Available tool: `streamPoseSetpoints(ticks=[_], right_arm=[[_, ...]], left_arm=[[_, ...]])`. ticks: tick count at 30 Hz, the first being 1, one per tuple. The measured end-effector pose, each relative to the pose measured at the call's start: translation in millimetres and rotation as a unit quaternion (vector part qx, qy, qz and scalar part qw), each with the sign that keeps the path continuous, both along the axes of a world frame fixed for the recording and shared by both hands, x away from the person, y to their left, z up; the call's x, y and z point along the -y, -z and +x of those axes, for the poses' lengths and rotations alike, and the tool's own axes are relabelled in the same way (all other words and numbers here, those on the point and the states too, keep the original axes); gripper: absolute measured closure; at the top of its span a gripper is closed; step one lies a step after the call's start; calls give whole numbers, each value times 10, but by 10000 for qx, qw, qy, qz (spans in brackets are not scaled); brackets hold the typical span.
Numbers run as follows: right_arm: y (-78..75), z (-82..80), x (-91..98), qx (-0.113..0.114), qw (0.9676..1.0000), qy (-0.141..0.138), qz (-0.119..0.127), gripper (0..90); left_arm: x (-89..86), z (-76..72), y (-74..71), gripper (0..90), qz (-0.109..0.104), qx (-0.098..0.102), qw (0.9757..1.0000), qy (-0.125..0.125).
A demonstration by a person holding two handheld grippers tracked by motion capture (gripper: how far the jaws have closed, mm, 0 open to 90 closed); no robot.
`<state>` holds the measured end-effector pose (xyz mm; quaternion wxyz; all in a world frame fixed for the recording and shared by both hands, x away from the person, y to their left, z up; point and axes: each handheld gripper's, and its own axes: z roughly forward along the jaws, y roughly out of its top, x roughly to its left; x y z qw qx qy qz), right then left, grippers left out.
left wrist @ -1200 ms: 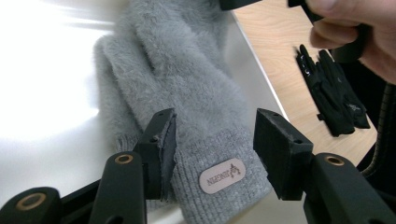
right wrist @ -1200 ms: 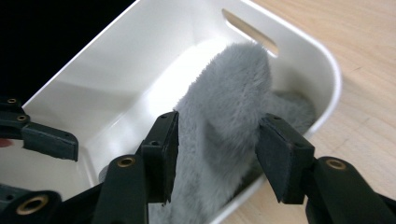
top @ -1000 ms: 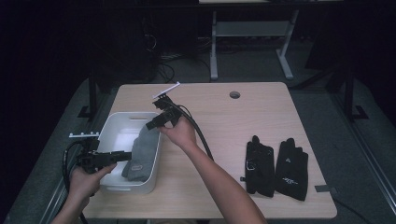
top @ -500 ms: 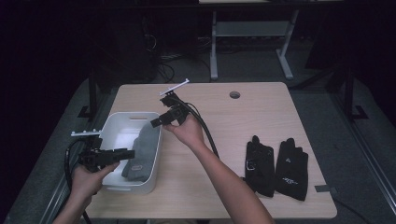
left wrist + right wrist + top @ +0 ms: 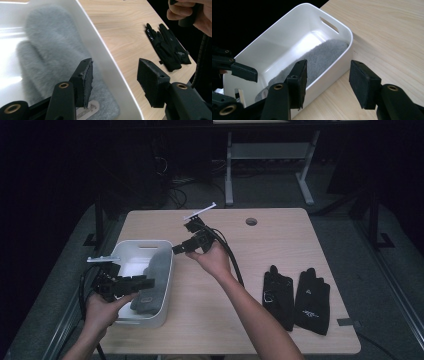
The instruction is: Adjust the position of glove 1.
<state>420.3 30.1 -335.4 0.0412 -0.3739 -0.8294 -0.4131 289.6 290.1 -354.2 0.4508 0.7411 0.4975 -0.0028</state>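
Grey mittens (image 5: 150,285) lie in the white bin (image 5: 167,275); black gloves (image 5: 295,297) wait apart on the table (image 5: 280,240). Left gripper (image 5: 142,282) and right gripper (image 5: 180,247) stand half open, empty. Next, probably, approach the gloves low, jaws straddling one cuff.

The grey mitten (image 5: 57,55) looks blurred, its cuff behind the jaws.

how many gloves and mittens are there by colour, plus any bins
grey mittens: 2, stacked in the bin
black gloves: 2, one beside the other on the table
white bin: 1
total: 5 things
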Motion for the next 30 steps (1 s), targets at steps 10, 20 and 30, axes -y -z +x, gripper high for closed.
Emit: streamPoseSetpoints(ticks=[10, 20, 30], right_arm=[[-40, -31, 251, 65, 9999, 118, 78, 474], [-41, -66, 529, 101, 9996, 263, 98, 462], [-75, -109, 806, 169, 9991, 385, 114, 455]], left_arm=[[212, 17, -73, 458, -53, 98, 9997, 204], [428, 35, -112, 457, -32, 122, 9991, 401], [619, 63, -121, 456, -44, 164, 9982, 575]])
